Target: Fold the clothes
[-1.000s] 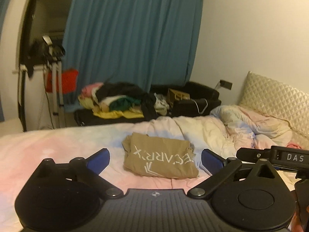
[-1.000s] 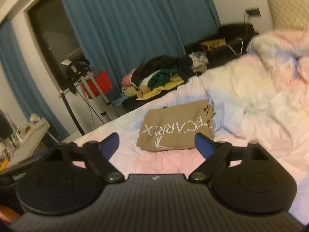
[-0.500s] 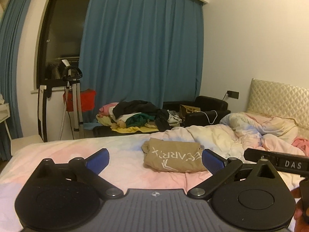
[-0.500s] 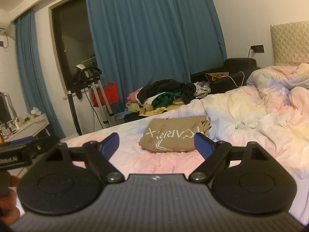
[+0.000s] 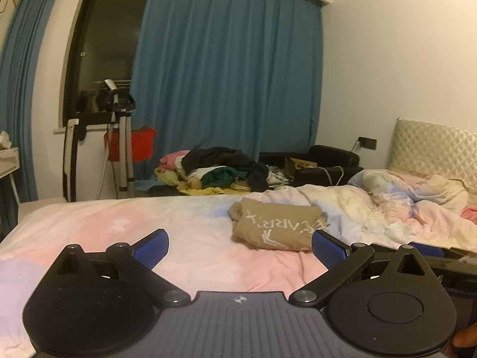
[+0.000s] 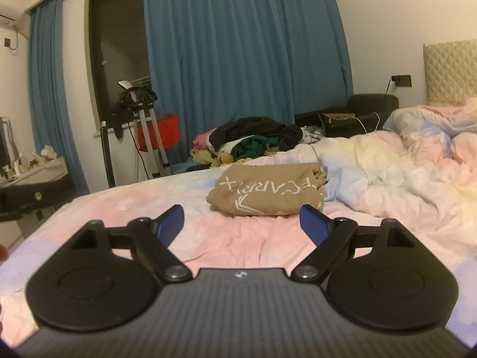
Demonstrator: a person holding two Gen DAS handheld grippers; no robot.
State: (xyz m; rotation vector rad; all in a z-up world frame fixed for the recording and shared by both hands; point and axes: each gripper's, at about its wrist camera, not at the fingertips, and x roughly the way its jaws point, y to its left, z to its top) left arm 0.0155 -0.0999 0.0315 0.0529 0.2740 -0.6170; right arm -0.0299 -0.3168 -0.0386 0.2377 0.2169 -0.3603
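Note:
A folded tan garment with white lettering lies on the pink bed sheet; it also shows in the right wrist view. My left gripper is open and empty, held low over the sheet short of the garment. My right gripper is open and empty, also short of the garment, with its right fingertip near the garment's near edge. Part of the right gripper's body shows at the right in the left wrist view.
A crumpled pastel duvet covers the bed's right side by a quilted headboard. A pile of loose clothes lies beyond the bed under blue curtains. A metal stand and a desk are at left.
Both grippers have tilted up and sunk lower toward the bed, away from the garment. The garment has not moved. Both stay open.

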